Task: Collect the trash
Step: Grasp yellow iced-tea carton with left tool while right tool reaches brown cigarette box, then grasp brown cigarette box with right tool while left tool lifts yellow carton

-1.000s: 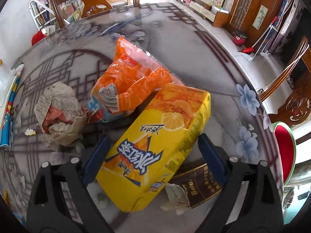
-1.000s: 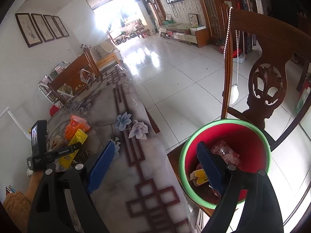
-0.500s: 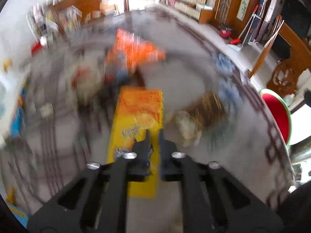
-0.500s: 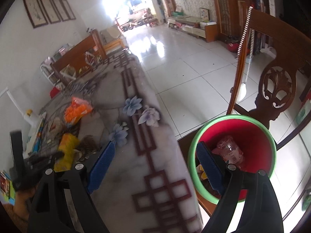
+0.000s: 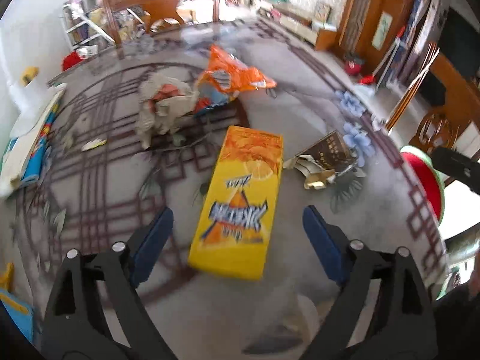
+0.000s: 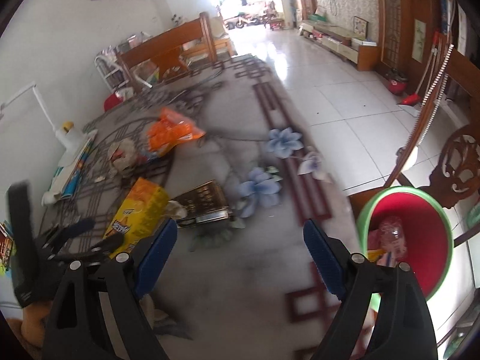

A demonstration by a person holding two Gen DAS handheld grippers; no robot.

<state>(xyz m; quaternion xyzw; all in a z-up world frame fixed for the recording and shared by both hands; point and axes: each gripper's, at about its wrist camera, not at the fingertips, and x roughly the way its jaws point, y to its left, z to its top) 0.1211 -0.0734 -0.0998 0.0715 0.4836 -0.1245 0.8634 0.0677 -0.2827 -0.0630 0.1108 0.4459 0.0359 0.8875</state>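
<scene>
Trash lies scattered over the grey marble-look table (image 5: 300, 114) with its dark red lattice lines and blue flowers. Nearest is a long yellow and orange carton (image 5: 240, 204) with an orange slice printed on it and slanted blue-and-white lettering, too blurred to read. It lies flat between the spread blue pads of the left gripper (image 5: 237, 231), whose jaws have just been opening; they stand wide and apart from the carton, gripping nothing. Just right of the carton lies a torn dark brown box with gold print (image 5: 327, 156); its writing cannot be made out. Farther back sit a crumpled beige paper wrapper (image 5: 162, 111) and a crinkled orange plastic snack bag (image 5: 231, 78), touching each other. The right gripper (image 6: 240, 240) hangs over bare tabletop near the table's edge, jaws wide and empty. Beside that edge stands a red bin with a green rim (image 6: 420, 222), already holding a clear crumpled plastic piece and some yellow scraps.
</scene>
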